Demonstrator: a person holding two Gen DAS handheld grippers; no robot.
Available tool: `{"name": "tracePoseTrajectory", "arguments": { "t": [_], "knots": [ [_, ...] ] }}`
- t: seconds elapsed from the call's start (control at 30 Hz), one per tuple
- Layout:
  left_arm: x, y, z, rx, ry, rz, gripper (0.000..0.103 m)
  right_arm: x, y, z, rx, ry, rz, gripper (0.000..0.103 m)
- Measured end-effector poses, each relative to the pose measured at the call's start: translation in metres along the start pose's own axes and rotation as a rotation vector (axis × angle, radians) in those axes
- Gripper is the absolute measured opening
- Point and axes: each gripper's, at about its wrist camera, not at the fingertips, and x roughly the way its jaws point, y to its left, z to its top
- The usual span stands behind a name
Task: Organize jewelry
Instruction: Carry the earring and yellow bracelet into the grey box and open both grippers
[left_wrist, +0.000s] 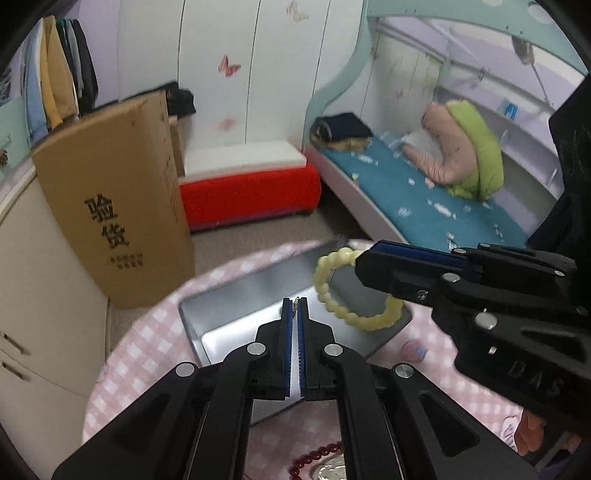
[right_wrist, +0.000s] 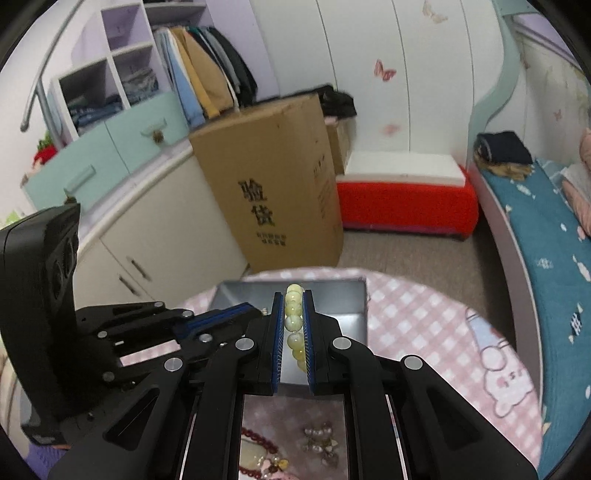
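Red beads (left_wrist: 317, 456) and a small pearl piece (right_wrist: 320, 441) are still left on the pink surface (left_wrist: 147, 354). One yellow bead bracelet (left_wrist: 347, 295) is held tight by the right tongs (right_wrist: 294, 325) over the silver tin (left_wrist: 236, 295). Something thin is pinched in the nearly closed left tongs (left_wrist: 295, 306). Most sorting is likely not done.

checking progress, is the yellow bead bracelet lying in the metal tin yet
No, the right gripper holds the bracelet above the tin.

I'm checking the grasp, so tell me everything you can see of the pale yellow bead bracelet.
The bead bracelet is a closed loop of round, glossy, pale yellow-green beads, translucent like jade or resin. The right tool is shut on one side of it, beads lined up between the blue pads. The rest hangs free above the open metal box.
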Motion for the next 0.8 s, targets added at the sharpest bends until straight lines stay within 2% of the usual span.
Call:
{"name": "tracePoseTrajectory", "arguments": {
  "t": [0.2,0.5,0.57,0.6,0.63,0.7,0.8],
  "knots": [
    [0.019,0.0,-0.013,0.009,0.048,0.019,0.001,0.02,-0.005,-0.015,0.012,0.042,-0.005,0.01],
    [0.02,0.003,-0.015,0.006,0.049,0.025,0.002,0.026,-0.011,-0.024,0.033,0.057,-0.005,0.011],
    [0.018,0.004,-0.016,0.006,0.048,0.036,0.008,0.025,-0.012,-0.025,0.04,0.052,-0.006,0.011],
    [0.018,0.004,-0.016,0.009,0.044,0.045,0.017,0.024,-0.013,-0.026,0.043,0.05,-0.005,0.011],
    [0.017,0.004,-0.016,0.01,0.04,0.051,0.031,0.022,-0.014,-0.027,0.045,0.048,-0.002,0.011],
    [0.015,0.003,-0.016,0.007,0.03,0.056,0.044,0.02,-0.015,-0.026,0.045,0.044,-0.004,0.013],
    [0.009,0.002,-0.016,0.001,0.015,0.063,0.045,0.014,-0.017,-0.027,0.057,0.036,0.008,0.013]
  ]
}}
